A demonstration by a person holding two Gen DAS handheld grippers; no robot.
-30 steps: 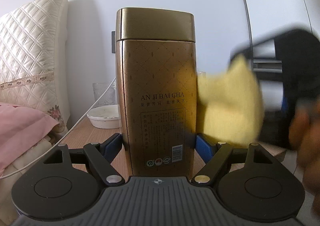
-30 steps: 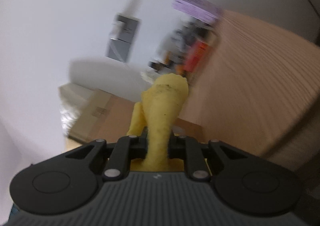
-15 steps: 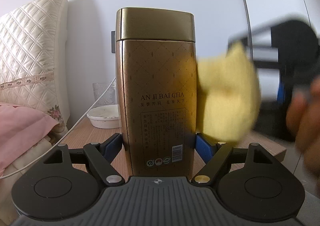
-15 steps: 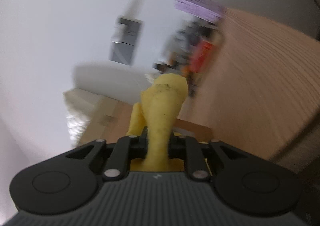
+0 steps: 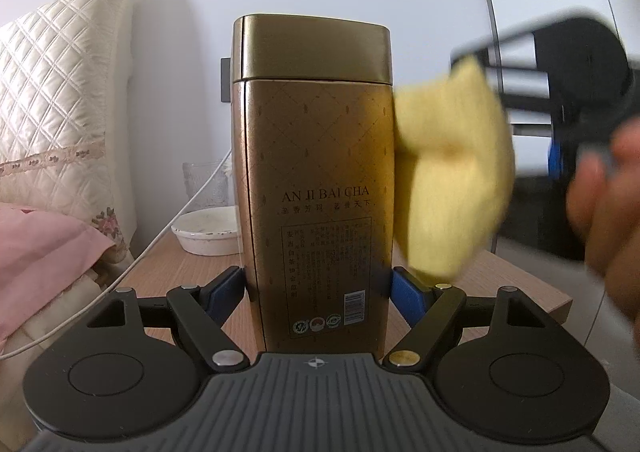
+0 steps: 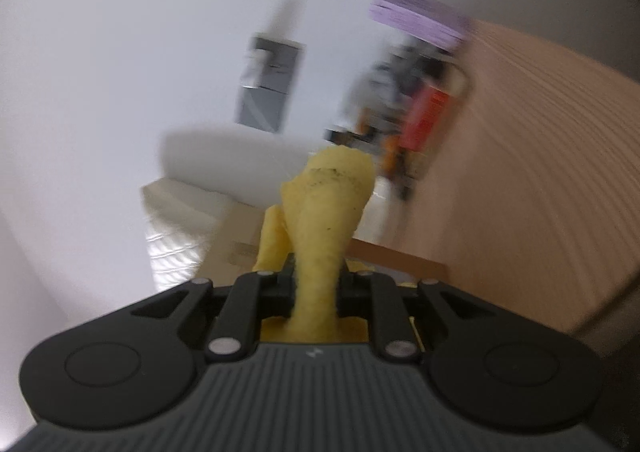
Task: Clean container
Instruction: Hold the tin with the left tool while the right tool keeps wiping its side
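Since a second ago, barely shifted: yellow cloth (image 5: 452, 180) a little higher along the right side of the one gold tea tin (image 5: 316, 188), blurred. Left tongs (image 5: 316, 292) clamped on the upright tin's base, over the wooden tabletop (image 5: 516, 292). Right tongs (image 6: 316, 288) pinching the one cloth. Only from the left wrist: one white dish (image 5: 208, 236), one glass (image 5: 204, 184), one hand (image 5: 604, 204). From the right wrist: no tin, only blurred room

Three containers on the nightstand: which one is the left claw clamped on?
The tall gold tea tin, upright between the left claw's blue pads. The white bowl and the glass sit behind it, untouched.
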